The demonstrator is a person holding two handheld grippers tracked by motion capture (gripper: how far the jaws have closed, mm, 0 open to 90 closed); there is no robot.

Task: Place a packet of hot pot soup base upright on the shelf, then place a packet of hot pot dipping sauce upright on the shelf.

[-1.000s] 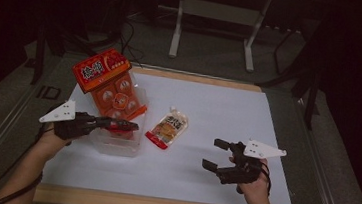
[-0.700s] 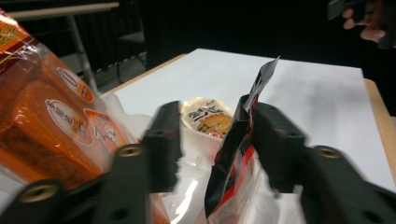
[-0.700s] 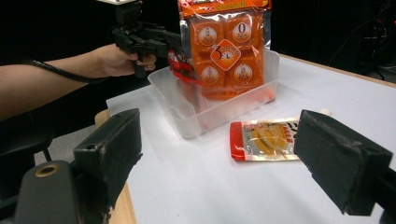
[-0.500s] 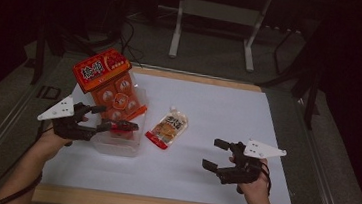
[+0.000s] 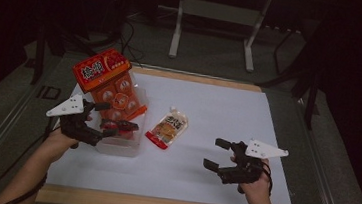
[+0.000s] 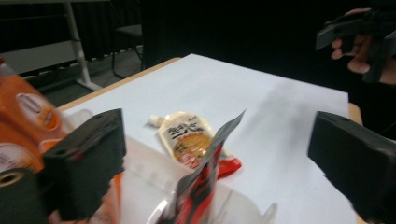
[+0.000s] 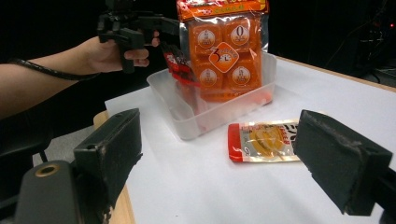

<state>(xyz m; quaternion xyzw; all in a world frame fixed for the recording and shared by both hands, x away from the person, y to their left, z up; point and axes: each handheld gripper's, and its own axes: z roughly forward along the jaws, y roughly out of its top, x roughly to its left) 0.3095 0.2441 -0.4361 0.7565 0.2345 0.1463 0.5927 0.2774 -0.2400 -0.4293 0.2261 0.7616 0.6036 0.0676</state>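
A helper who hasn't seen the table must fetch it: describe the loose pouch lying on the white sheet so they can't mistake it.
Start at the white sheet covering the table, then find the clear plastic bin near its left side. Just right of the bin, apart from it, lies the pouch: flat, with a small cap at one end, a red band at the other. Unlike the tall orange pack standing in the bin, it lies alone.

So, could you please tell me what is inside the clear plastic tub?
The clear plastic tub holds a tall orange multi-pack bag standing upright, and a small red-and-black sachet beside it. The tub's floor behind the bag is covered.
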